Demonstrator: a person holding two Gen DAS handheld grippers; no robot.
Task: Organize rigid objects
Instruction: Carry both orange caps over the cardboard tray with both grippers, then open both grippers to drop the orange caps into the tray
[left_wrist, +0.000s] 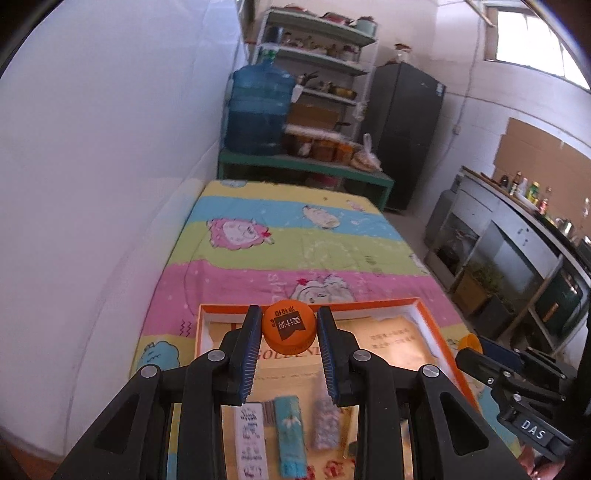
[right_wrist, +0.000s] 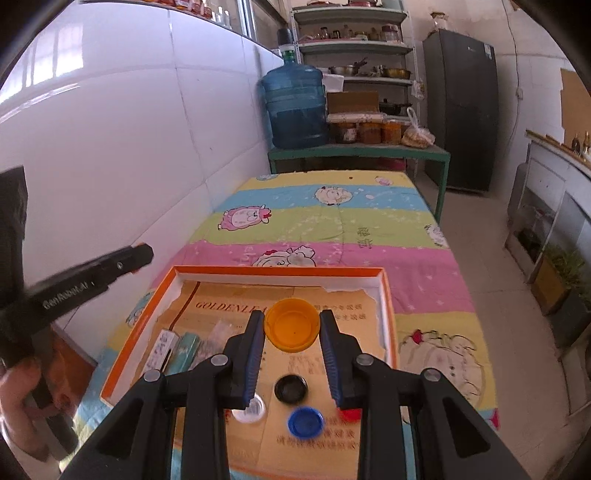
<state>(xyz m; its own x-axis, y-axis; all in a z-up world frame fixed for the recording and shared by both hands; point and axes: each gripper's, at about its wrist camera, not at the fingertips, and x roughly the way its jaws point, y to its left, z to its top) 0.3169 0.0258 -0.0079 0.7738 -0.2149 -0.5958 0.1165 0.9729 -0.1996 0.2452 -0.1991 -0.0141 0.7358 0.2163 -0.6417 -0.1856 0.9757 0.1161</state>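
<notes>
Two orange caps in play, one per gripper, both over the tray (right_wrist: 384, 295).

Progress (judged from how things lie):
- Tray on the striped cloth (right_wrist: 332, 225), already partly filled. Left part: three flat packets side by side, a white one (left_wrist: 252, 443), a teal one (left_wrist: 290, 432) and a greyish one (left_wrist: 325, 422).
- Right/near part: loose caps on the tray floor, a white cap (right_wrist: 253, 410), black cap (right_wrist: 291, 388) and blue cap (right_wrist: 305, 421), plus a red bit (right_wrist: 351, 413) mostly hidden behind the right finger. Looks like a cap cluster forming there.
- Left to do: the two held caps not yet set down. No other stray items visible on the cloth, so prob. near the end, but can't see the whole table.

Jaws:
- Left gripper (left_wrist: 289, 328): narrowed onto the printed cap (left_wrist: 289, 326), pads pressing both sides, printed top facing cam. Held above the far rim of the tray.
- Right gripper (right_wrist: 292, 328): closed on the hollow cap (right_wrist: 292, 325), open side facing cam, pads touching its wall both sides. Held over the tray's middle, above the cap cluster.

Next, likely: both caps go down w/ the other caps; watch for rolling on release.
</notes>
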